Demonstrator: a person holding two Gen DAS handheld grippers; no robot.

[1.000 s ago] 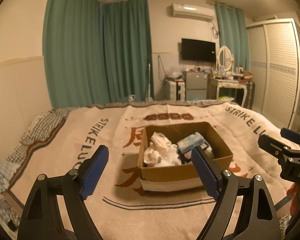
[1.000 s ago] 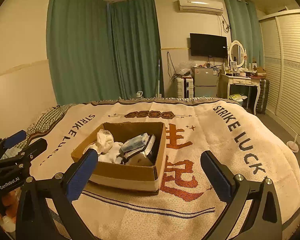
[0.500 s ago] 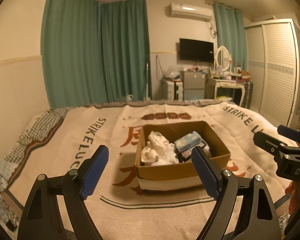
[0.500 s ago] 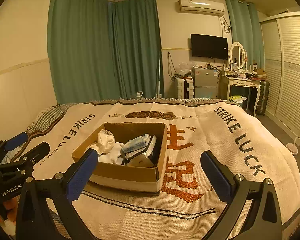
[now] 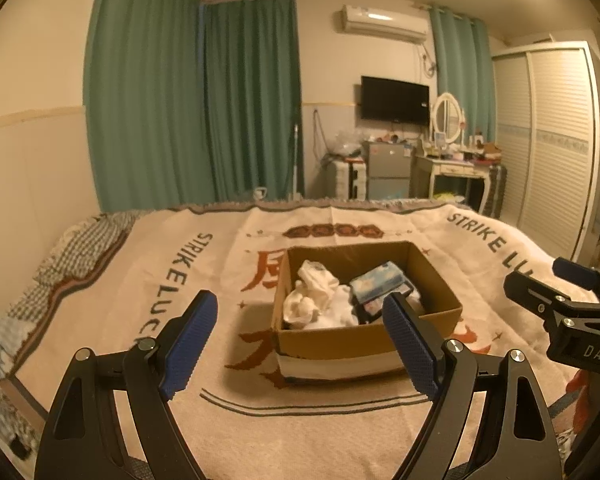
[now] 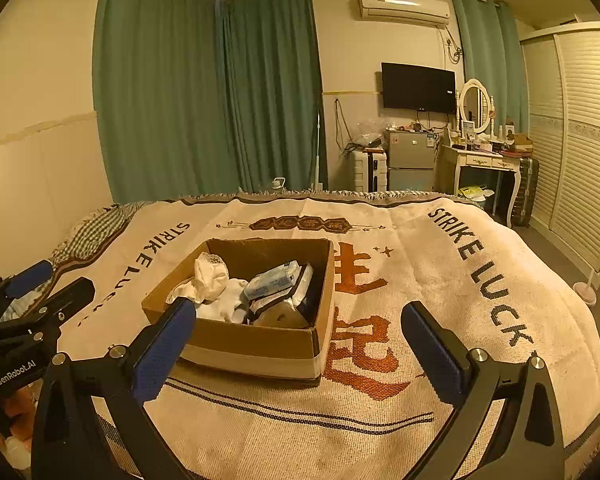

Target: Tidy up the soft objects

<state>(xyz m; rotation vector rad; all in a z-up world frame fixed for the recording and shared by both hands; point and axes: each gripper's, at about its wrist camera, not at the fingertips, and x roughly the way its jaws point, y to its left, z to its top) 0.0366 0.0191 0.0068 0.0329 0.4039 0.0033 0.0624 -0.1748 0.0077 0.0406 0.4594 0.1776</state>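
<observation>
Left gripper [image 5: 300,340]: jaws spread wide, blue pads bare, nothing between them. Right gripper [image 6: 296,344]: likewise released and empty, pads well apart. Both hang above the near part of the bed, angled slightly down toward the cardboard box [image 5: 363,340], neither touching it nor the blanket [image 5: 112,320]. Compared with the views from a second ago, almost nothing differs: the jaws keep the same spread, and the box sits at nearly the same spot between the pads in both wrist views, with only a small drift of framing. Read as a pause, not a step. The box stands on the woven "STRIKE LUCK" blanket near the middle of the bed, open at the top. Inside, on its left half, a crumpled heap of white cloth [image 5: 319,300], possibly socks or small garments; on the right half, a light blue soft pack of tissues [image 5: 379,282] lying over darker packets [image 6: 300,292] whose kind I cannot tell. No soft object is visible loose on the blanket in either view. Judgement: either sorting into the box is finished, or the contents are about to be taken out; the frames do not settle which. With both grippers idle and empty, no grasp is committed to yet.
</observation>
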